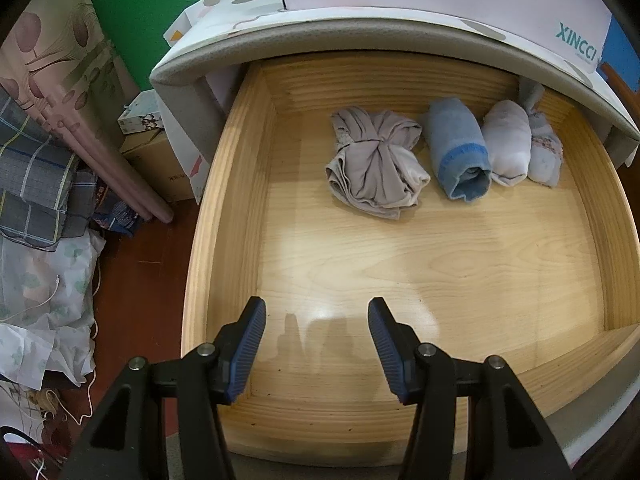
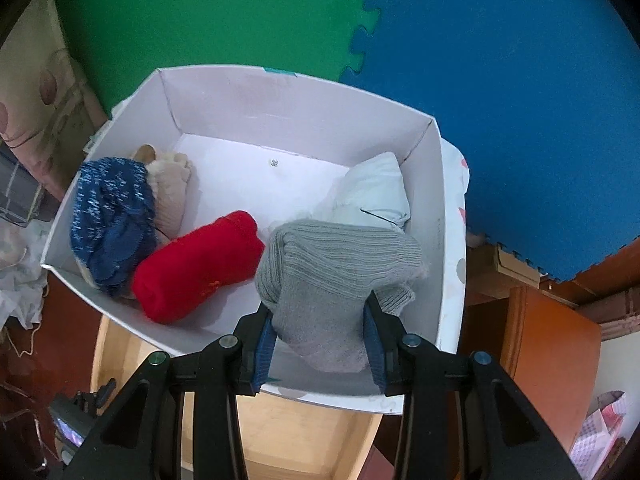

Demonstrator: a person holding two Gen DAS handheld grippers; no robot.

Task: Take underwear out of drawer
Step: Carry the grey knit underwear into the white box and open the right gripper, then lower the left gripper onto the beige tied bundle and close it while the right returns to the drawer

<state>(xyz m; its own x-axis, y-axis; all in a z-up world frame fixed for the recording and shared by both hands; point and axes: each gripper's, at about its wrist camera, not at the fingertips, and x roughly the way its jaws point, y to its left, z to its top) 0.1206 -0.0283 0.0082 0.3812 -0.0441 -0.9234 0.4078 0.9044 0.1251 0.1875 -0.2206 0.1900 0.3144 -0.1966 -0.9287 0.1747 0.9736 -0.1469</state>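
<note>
The wooden drawer (image 1: 236, 208) stands pulled out under a white cabinet top. At its back lie a crumpled grey garment (image 1: 376, 164), a rolled blue one (image 1: 458, 148), a white roll (image 1: 508, 142) and a pale patterned roll (image 1: 544, 152). My left gripper (image 1: 317, 344) hovers open over the drawer's bare front part, nothing between its blue pads. In the right wrist view my right gripper (image 2: 320, 340) is shut on a grey knitted roll (image 2: 336, 276), held over the white box (image 2: 280, 96). The box holds a red roll (image 2: 196, 264), a blue speckled roll (image 2: 112, 220), a beige piece (image 2: 172, 192) and a pale blue piece (image 2: 376, 192).
The white box stands on the cabinet top (image 1: 360, 28) above the drawer. Green (image 2: 208, 12) and blue (image 2: 520, 100) foam mats cover the wall behind. Cardboard boxes (image 1: 156, 160), bedding and cables lie on the floor at the left. An orange cabinet (image 2: 552, 344) stands at the right.
</note>
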